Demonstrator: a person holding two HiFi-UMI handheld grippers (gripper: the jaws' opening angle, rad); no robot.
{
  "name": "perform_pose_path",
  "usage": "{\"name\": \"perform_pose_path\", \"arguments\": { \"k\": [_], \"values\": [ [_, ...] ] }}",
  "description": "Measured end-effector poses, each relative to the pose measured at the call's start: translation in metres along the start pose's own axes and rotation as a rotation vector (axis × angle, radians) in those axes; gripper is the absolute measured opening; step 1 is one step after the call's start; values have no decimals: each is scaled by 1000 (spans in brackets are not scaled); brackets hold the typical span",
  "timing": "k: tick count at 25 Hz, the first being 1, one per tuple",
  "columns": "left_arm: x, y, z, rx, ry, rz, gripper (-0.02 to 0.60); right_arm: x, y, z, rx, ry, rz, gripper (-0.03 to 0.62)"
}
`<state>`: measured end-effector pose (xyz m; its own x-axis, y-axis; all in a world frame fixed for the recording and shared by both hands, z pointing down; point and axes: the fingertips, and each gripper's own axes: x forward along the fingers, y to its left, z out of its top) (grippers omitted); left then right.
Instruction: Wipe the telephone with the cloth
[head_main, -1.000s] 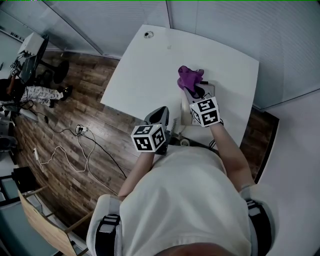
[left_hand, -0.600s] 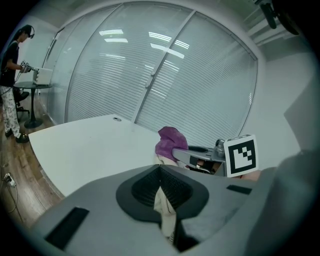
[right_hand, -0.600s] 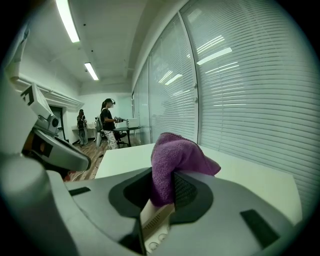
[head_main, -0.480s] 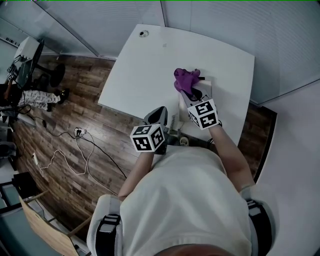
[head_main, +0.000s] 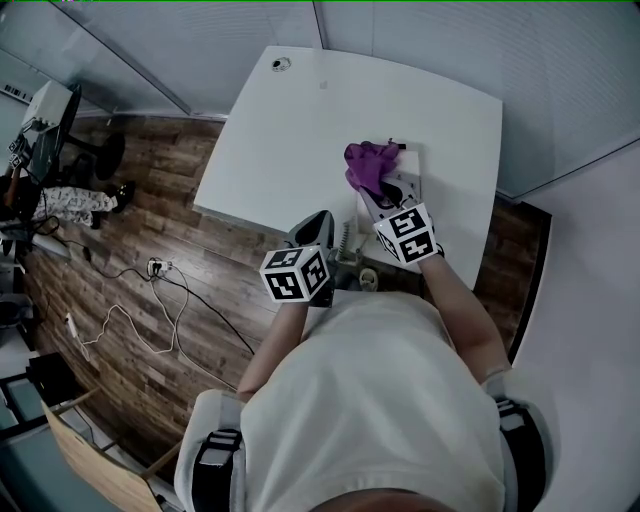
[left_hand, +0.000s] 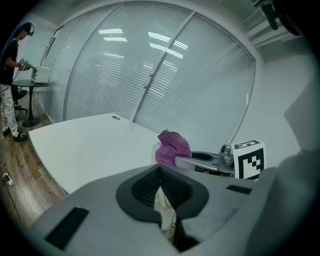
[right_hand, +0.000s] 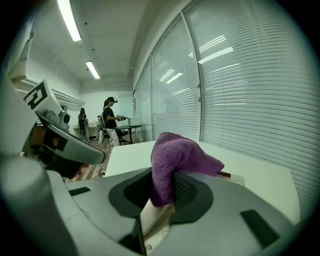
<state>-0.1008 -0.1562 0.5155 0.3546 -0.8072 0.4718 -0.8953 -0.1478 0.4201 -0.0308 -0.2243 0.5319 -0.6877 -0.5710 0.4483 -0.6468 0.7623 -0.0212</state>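
The right tongs (right_hand: 162, 187) grip the purple cloth (right_hand: 182, 157) above the cream telephone (right_hand: 152, 216), whose place toward the white desk's (head_main: 290, 130) right side only the head view shows. The left tongs (left_hand: 160, 175) are clenched shut beside it.

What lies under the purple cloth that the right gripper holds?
Under the purple cloth, clamped in the right gripper, parts of a cream telephone show, standing on the white table. The stretch of telephone directly beneath the cloth is covered.
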Motion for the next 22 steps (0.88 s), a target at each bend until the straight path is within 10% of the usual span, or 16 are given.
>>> {"name": "perform_pose_path", "arguments": {
  "k": [22],
  "values": [
    [-2,-10,-9,1,5,-36,21,-32,42,-43,3,73,56,89]
  ]
}}
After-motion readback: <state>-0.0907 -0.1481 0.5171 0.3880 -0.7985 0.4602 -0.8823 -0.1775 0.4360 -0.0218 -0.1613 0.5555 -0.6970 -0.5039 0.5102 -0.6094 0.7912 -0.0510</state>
